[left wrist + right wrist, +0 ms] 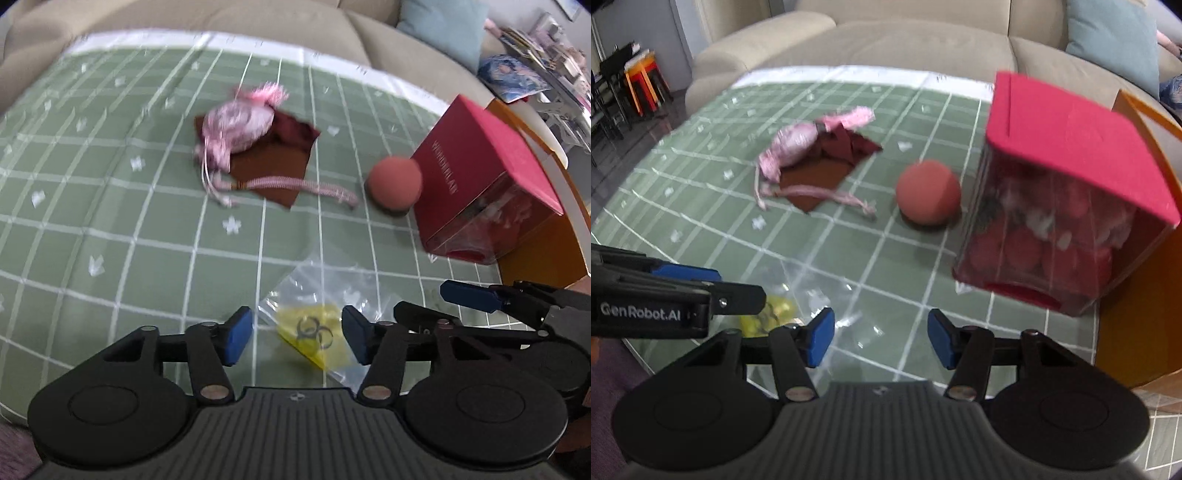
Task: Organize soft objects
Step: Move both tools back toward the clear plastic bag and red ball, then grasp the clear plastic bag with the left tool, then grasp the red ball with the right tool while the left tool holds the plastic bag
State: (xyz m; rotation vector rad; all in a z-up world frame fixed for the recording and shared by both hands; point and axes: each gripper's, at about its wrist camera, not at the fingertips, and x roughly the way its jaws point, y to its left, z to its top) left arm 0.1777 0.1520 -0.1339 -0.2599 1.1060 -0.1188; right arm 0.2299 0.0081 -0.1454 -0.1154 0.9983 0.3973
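On green checked tablecloth (110, 221), L gripper (297, 338) and R gripper (881, 339), both jaws apart, hover over clear plastic bag (332, 295) w/ yellow contents; pink pouch (236, 127), ball (396, 180) beyond.

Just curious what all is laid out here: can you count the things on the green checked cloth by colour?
Pink: 1, drawstring pouch
Dark red: 1, cloth
Salmon: 1, ball
Red: 1, lidded box
Clear with yellow: 1, plastic bag
Total: 5
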